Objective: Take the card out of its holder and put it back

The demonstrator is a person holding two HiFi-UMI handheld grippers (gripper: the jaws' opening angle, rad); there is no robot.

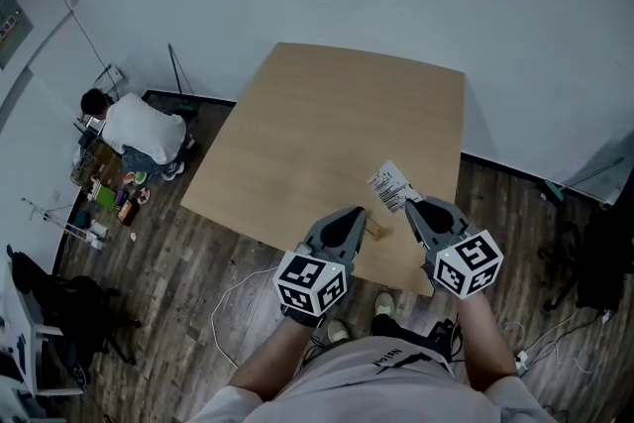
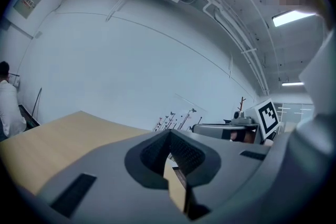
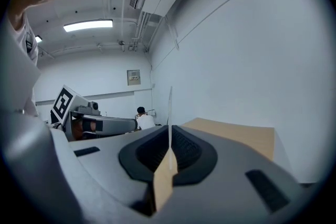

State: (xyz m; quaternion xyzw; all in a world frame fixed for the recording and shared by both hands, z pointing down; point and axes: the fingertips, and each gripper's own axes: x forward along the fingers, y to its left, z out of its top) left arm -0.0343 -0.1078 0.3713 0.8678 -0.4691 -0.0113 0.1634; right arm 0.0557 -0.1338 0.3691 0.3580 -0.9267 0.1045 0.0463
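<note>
My left gripper (image 1: 359, 219) is shut on a small wooden card holder (image 1: 375, 230) just above the near right part of the tan table (image 1: 327, 124). In the left gripper view the holder (image 2: 176, 187) shows as a tan block pinched between the jaws of that gripper (image 2: 170, 135). My right gripper (image 1: 411, 206) is shut on a white printed card (image 1: 390, 185), held up and apart from the holder. The right gripper view has the card (image 3: 169, 108) edge-on, rising from the closed jaws of the right gripper (image 3: 169, 131).
A person (image 1: 139, 132) crouches on the wood floor left of the table, beside several small items (image 1: 111, 198). A black bag (image 1: 69, 304) lies at the lower left and a dark chair (image 1: 599, 263) stands at the right. White cables (image 1: 233, 297) run under the table's near edge.
</note>
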